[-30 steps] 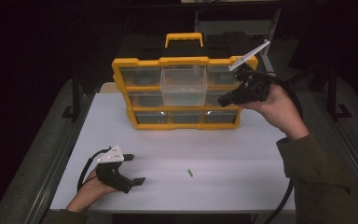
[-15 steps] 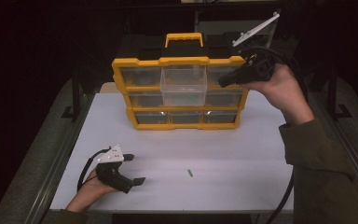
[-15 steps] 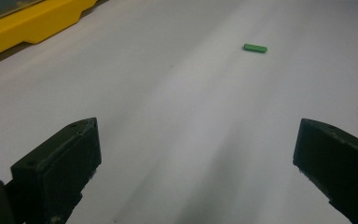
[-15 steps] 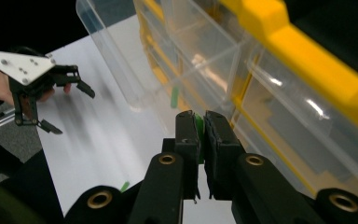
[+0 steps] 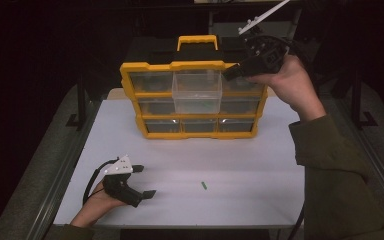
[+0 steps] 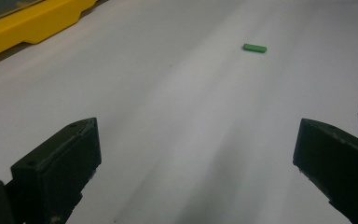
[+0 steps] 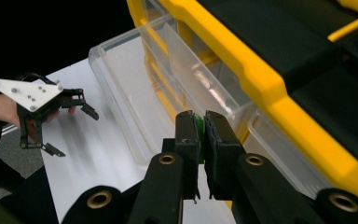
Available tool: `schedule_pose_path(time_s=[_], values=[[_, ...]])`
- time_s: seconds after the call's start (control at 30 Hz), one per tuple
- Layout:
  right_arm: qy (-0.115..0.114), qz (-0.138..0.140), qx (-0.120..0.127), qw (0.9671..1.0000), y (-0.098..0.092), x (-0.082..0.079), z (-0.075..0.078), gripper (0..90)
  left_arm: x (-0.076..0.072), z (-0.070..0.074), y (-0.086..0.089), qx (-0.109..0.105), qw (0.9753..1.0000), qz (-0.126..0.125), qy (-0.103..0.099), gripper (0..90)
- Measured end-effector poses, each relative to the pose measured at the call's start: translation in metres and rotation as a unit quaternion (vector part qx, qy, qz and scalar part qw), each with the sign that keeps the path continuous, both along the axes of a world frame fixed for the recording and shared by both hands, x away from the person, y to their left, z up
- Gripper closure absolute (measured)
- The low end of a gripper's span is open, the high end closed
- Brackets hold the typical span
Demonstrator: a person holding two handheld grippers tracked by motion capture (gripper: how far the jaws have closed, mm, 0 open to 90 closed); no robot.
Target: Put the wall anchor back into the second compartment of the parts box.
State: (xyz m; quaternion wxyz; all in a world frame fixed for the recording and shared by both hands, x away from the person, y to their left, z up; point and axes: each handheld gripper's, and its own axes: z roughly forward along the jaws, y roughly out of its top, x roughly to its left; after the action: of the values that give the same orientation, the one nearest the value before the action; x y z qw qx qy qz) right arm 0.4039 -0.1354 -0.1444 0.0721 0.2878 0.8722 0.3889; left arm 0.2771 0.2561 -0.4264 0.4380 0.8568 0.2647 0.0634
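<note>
A yellow organiser with clear drawers stands at the back of the white table. Its top middle drawer is pulled out, and a speck of green shows through its front. My right gripper hovers at the drawer's upper right corner, shut on a small green piece just above the open drawer. Near the front left of the table rests my left gripper, jaws wide apart and empty. Another green piece lies flat on the table to its right, ahead of the left gripper as a small green bar.
The organiser's yellow handle rises at the back. Metal rails run along the table's sides. The white tabletop stretches bare in front of the organiser. The left gripper shows far off in the right gripper view.
My right gripper has risen and moved left from the organiser's right side to the open drawer's top corner. The left gripper and the green piece on the table have stayed put.
</note>
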Motion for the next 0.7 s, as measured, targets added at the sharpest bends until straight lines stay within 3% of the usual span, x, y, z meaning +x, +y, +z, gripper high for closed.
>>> schedule_pose_path(time_s=[0.7], values=[[-0.006, 0.033, -0.047, 0.9983, 0.04, 0.014, -0.013, 83.2, 0.0, 0.001, 0.001, 0.008, 1.0, -0.004, -0.003, 0.7]])
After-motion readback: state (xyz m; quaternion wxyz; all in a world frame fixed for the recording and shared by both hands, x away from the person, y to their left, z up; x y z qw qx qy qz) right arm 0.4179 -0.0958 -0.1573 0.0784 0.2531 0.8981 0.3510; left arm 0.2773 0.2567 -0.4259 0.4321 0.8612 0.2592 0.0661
